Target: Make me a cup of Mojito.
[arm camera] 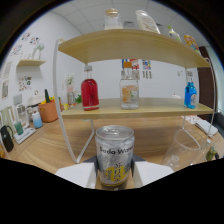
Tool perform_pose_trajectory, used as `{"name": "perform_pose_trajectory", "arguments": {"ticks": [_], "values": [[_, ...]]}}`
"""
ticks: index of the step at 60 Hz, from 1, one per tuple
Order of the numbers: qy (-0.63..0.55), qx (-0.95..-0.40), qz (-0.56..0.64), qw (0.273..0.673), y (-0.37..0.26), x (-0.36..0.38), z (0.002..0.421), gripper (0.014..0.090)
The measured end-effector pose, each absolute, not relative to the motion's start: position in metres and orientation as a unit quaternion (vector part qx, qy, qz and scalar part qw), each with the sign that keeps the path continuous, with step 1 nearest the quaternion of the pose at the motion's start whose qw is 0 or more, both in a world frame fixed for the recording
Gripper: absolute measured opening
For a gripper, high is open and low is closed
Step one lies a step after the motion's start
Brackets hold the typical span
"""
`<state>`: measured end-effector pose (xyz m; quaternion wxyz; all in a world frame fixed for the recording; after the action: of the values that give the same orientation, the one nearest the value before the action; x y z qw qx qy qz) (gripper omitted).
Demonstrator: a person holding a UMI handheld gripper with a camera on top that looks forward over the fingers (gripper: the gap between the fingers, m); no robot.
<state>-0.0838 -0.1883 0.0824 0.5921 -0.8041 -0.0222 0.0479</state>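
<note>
Note the silver soda water can (115, 155): glossy metal with a printed label. The red-filled bottle (90, 92) and the clear bottle (129, 90) look like smooth, shiny glass. The pale two-tier shelf (135, 107) shows matt wood boards on thin white metal legs; your worktop (50, 147) is wood-grained.

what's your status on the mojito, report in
Claw shut on the soda water can, held upright. Clear glass just ahead beside it on the table. Syrup bottles on the shelf beyond. Nothing blocking.
</note>
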Motion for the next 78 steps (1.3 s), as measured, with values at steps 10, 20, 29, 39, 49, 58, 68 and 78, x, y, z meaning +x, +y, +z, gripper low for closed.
{"name": "perform_pose_trajectory", "arguments": {"ticks": [10, 20, 29, 39, 49, 58, 68, 78], "values": [[-0.029, -0.801, 0.036, 0.597, -0.194, -0.084, 0.081, 0.0535], [-0.035, -0.81, 0.028, 0.584, -0.198, -0.085, 0.078, 0.0549], [-0.022, -0.822, 0.021, 0.569, -0.206, -0.079, 0.092, 0.0814], [-0.033, -0.817, 0.026, 0.574, -0.234, -0.085, 0.149, 0.0853], [-0.028, -0.831, 0.019, 0.555, -0.278, -0.077, 0.179, 0.0859], [-0.013, -0.846, 0.007, 0.534, -0.313, -0.051, 0.177, 0.0858], [-0.005, -0.86, -0.018, 0.51, -0.331, -0.013, 0.158, 0.0859], [-0.007, -0.869, -0.019, 0.494, -0.336, 0.008, 0.142, 0.0861]]}}
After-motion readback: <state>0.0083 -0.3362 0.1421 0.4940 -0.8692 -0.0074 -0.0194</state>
